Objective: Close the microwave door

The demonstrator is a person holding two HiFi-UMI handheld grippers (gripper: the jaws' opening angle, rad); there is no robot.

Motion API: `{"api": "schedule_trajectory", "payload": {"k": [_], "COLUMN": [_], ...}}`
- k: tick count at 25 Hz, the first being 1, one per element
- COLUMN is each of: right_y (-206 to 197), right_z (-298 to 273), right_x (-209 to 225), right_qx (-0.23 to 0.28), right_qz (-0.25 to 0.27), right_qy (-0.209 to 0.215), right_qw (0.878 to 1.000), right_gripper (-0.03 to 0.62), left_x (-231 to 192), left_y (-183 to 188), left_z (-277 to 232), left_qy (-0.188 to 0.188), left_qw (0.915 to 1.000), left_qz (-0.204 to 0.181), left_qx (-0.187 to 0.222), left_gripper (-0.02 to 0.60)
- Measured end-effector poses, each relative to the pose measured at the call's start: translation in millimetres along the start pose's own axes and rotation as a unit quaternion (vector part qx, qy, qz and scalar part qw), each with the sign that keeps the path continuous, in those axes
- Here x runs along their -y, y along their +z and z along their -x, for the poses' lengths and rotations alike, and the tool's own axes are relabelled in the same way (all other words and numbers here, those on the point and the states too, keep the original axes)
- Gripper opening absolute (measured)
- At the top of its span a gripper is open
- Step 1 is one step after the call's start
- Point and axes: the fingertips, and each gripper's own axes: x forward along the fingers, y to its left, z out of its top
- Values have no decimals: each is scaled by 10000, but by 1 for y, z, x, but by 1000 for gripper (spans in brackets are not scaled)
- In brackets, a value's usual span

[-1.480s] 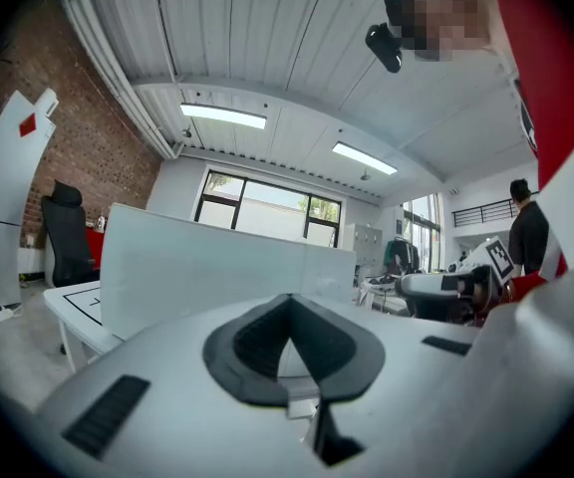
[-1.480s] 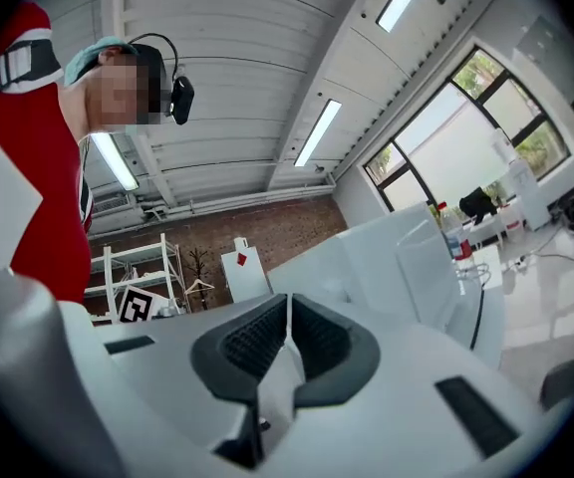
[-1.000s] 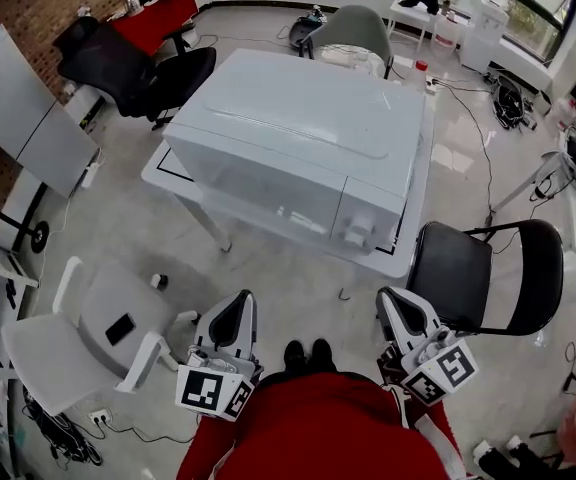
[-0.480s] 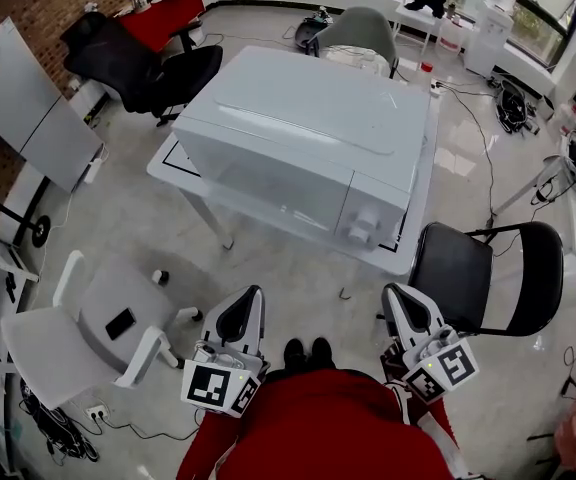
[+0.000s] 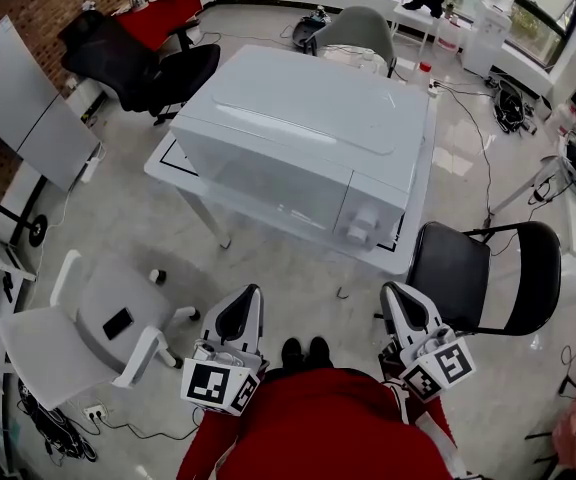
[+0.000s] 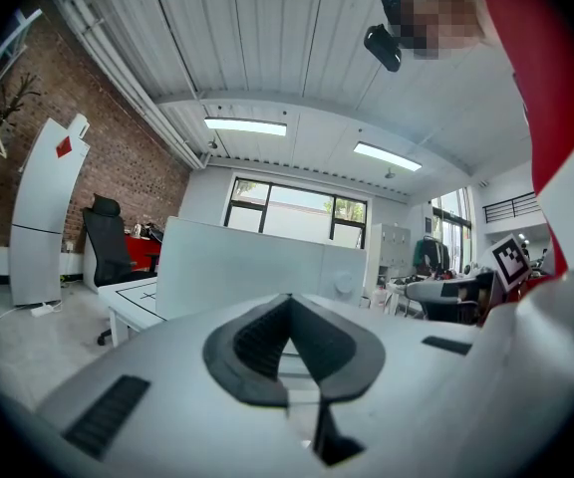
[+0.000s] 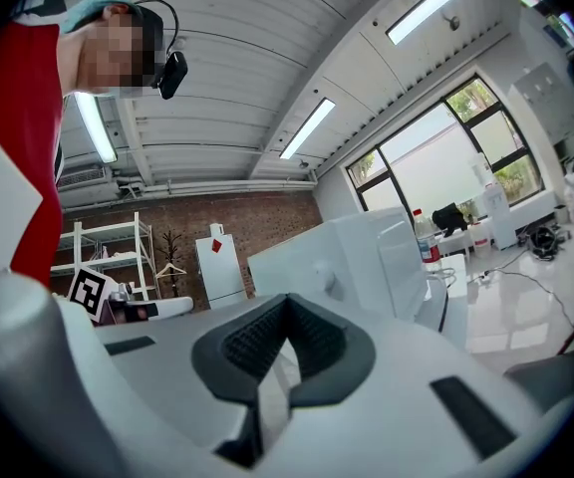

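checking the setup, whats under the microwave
The microwave sits on a white table, with black line markings showing beside it. The tabletop directly beneath it is covered, so it can't be seen.

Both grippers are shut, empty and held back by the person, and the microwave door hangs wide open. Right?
Not the door: the head view shows the microwave door lying flush with the front, closed. The rest stands: the left gripper and right gripper are shut and empty.
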Motion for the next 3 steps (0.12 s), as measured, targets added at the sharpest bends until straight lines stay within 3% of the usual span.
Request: {"api": "schedule_trajectory", "payload": {"k": [3], "right_y": [1], "right_z": [-1], "right_x": [0], "right_qx": [1], "right_qz": [28], "right_qy": [-11], "right_qw": [10000], "right_gripper": [12], "left_x": [-1], "left_y": [0], "left_z": [0], "left_qy": [4], "left_qw": [10000], "left_qz": [2], "left_qx": [3], "left_gripper": [8]}}
